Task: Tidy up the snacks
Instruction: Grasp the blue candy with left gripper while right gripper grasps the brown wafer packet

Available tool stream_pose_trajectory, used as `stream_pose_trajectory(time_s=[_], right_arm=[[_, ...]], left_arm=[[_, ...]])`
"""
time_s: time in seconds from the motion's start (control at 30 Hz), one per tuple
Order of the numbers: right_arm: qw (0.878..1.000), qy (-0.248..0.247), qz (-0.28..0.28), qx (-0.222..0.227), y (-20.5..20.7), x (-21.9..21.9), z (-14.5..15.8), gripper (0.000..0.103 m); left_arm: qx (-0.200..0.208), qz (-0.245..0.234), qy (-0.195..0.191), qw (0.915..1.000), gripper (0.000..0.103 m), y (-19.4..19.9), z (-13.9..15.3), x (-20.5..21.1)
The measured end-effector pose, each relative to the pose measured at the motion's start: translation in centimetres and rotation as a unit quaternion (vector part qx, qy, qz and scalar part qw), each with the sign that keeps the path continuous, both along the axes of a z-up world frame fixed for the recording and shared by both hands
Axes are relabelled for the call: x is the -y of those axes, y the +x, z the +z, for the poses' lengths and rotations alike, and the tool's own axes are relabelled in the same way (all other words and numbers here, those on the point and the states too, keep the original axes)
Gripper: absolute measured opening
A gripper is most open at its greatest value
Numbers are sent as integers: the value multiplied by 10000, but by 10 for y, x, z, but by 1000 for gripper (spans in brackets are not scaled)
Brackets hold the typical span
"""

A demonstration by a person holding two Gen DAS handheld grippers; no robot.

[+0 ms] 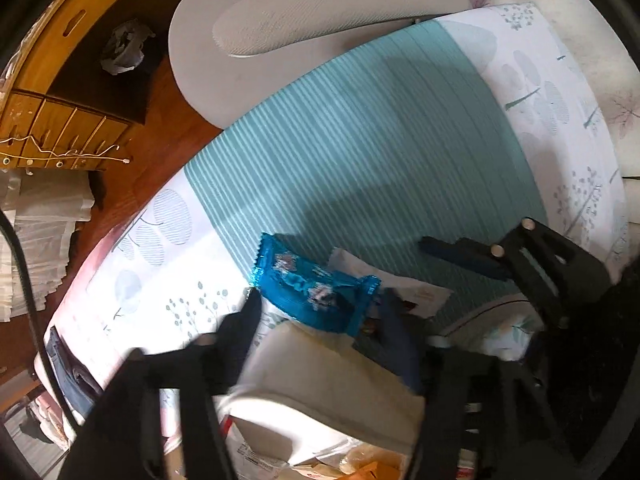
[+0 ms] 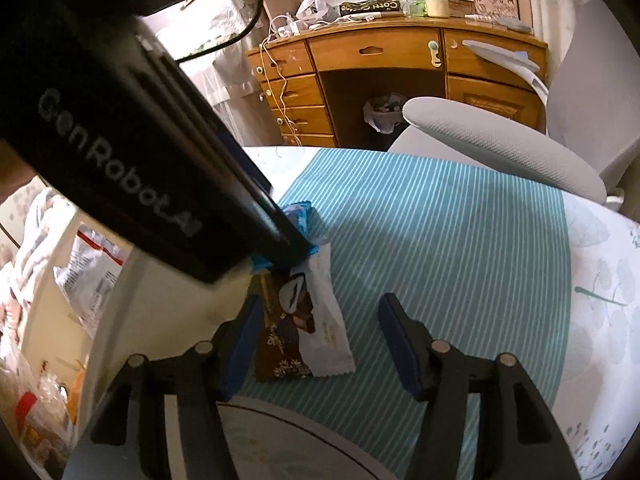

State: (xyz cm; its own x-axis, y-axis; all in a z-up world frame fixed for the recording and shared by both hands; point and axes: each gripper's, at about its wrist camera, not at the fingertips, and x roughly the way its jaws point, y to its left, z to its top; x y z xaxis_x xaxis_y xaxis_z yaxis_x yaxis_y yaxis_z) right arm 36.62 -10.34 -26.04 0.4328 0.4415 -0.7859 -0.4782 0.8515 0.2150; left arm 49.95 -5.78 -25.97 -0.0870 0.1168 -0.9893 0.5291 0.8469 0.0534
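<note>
Hovering with both sets of fingers spread, pinching nothing | left gripper [image 1: 320,304] over blue snack packet [image 1: 310,286] | right gripper [image 2: 320,344] straddles brown-and-white packet [image 2: 302,316] | risk: overlapping wrappers drag together, or slip.

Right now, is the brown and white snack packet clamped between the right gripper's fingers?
No. The brown and white packet lies flat on the striped cloth, and the right gripper stands open around it, its pads not pressing on it.

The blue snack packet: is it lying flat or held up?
Lying flat: the blue snack packet rests on the striped cloth, no pads pressing it.
</note>
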Motion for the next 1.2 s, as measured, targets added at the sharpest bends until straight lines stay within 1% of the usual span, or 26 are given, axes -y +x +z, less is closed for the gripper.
stream_pose_trajectory(time_s=[0.03,0.07,0.1,0.17,0.2,0.23,0.27,0.43,0.53,0.6,0.8,0.87,0.9,0.97,1.1,1.13,1.2], right_arm=[[9999,-117,1,28,-1,-1,0,50],[9998,-199,2,53,-1,-2,0,48],[9998,-207,-2,55,-1,-1,0,46],[9998,-201,-45,63,-1,3,1,35],[9998,-170,-62,61,-1,5,0,32],[9998,-171,-75,74,-2,7,0,18],[9996,-254,-87,103,-3,8,0,10],[9995,-301,-80,100,-3,11,0,3],[9994,-302,-118,93,-4,12,0,0],[9993,-355,-134,62,-5,12,1,0],[9988,-449,-196,53,-11,25,11,0],[9985,-519,-175,0,-9,28,13,0],[9985,-523,-180,-10,-8,29,14,0],[9986,-442,-280,46,-7,33,19,0],[9990,-16,-446,-82,-2,37,25,1],[9989,43,-451,-119,-1,36,25,4],[9989,64,-424,-189,1,31,22,13]], left_arm=[[-11,5,35,10000,69,2,-2,-1],[-33,21,65,10000,69,3,-5,-2],[-56,39,92,9999,69,5,-8,-2],[-105,72,152,9998,69,8,-14,-5],[-123,82,164,9998,69,10,-16,-5],[-156,93,170,9997,69,11,-20,-6],[-174,108,168,9996,69,11,-22,-7],[-202,253,-9,9995,70,18,-25,-12],[-220,317,-116,9992,70,21,-26,-16],[-189,387,-173,9989,69,24,-25,-20],[-170,880,-559,9944,70,32,-15,-41],[-86,1070,-636,9922,73,36,-8,-50],[-33,1165,-707,9907,77,39,-5,-54],[33,1312,-817,9880,78,40,0,-61],[95,1460,-861,9855,78,46,-1,-70],[116,1478,-857,9852,78,47,-2,-70],[146,1537,-914,9838,78,48,-6,-72]])
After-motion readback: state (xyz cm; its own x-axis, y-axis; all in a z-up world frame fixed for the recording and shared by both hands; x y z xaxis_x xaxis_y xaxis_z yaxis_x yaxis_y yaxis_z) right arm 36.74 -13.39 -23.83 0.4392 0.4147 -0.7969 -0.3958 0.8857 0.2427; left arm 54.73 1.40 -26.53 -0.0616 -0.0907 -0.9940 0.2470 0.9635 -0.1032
